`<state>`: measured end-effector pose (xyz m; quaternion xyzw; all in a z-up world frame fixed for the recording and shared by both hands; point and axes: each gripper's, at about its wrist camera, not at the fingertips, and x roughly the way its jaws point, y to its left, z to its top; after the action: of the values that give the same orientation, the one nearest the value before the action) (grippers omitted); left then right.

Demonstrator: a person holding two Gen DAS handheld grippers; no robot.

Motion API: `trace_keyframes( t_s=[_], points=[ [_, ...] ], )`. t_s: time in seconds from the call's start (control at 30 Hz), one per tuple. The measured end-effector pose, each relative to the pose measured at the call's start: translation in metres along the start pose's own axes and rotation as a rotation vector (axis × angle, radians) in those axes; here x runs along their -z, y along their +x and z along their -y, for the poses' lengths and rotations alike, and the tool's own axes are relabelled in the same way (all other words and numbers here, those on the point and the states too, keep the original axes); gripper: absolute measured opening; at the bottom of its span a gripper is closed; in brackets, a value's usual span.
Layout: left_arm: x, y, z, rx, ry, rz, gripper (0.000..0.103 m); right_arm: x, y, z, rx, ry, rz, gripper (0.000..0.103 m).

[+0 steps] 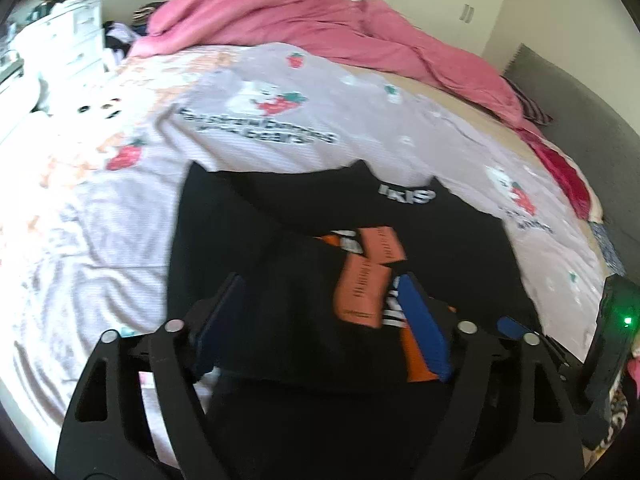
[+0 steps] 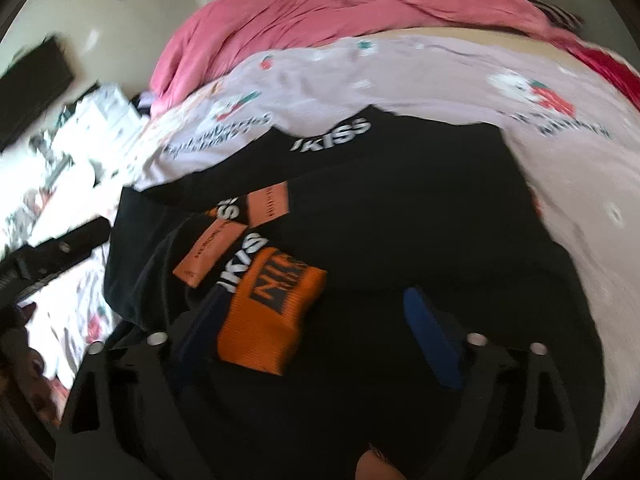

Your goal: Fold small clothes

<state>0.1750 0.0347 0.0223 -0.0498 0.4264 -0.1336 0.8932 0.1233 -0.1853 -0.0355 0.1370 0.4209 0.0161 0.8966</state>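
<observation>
Under both hand-held grippers: black garment (image 1: 440, 248) lying flat on bed sheet (image 1: 80, 240), orange tags just ahead of fingertips. Left hand-held gripper (image 1: 320, 320) spread wide, blue pads straddling fabric, gripping nothing. Right hand-held gripper (image 2: 316, 316) also wide, orange waistband (image 2: 268, 312) between fingers, unpinched. Pink duvet (image 1: 280, 12) beyond.

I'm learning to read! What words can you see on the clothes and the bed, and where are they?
"KISS", white letters: near the far edge of the black garment.
"KISS" again: beside the orange tags.
Big black letters on the orange patch: too blurred to read.
Small print on the orange tags: too small.
Dark words on the bedsheet, under the bear and strawberry: too blurred.
</observation>
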Motion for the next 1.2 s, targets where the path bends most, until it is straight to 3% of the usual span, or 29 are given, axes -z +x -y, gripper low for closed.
trace_keyframes(
  t_s=[0.07,0.17,0.23,0.3,0.37,0.43,0.63,0.9,1.2],
  points=[
    [-0.001,-0.003,-0.011,-0.014,-0.026,0.009,0.084,-0.002,0.012,-0.008,-0.006,-0.021,-0.01,0.079],
    [-0.001,-0.008,-0.028,-0.019,-0.075,0.019,0.086,-0.004,0.027,-0.012,-0.007,-0.026,-0.033,0.072],
    [-0.001,-0.009,-0.036,-0.033,-0.09,0.02,0.086,-0.003,0.037,-0.012,-0.02,-0.016,-0.056,0.06],
    [-0.001,-0.01,-0.044,-0.043,-0.111,0.021,0.086,0.0,0.04,-0.013,-0.033,-0.016,-0.047,0.054],
    [0.001,-0.011,-0.051,-0.043,-0.137,0.025,0.094,0.001,0.04,-0.017,-0.055,-0.035,-0.034,0.043],
    [0.002,-0.013,-0.059,-0.042,-0.165,0.032,0.094,0.0,0.039,-0.021,-0.104,-0.051,-0.036,0.014],
    [0.003,-0.016,-0.069,-0.051,-0.186,0.034,0.093,-0.015,0.011,-0.042,-0.177,-0.137,0.063,0.013],
    [0.003,-0.022,-0.072,-0.036,-0.208,0.053,0.093,-0.071,-0.041,-0.038,-0.209,-0.173,0.187,0.012],
    [0.002,-0.023,-0.067,-0.039,-0.202,0.059,0.094,-0.089,-0.052,-0.001,-0.06,-0.166,0.22,0.012]
  ],
)
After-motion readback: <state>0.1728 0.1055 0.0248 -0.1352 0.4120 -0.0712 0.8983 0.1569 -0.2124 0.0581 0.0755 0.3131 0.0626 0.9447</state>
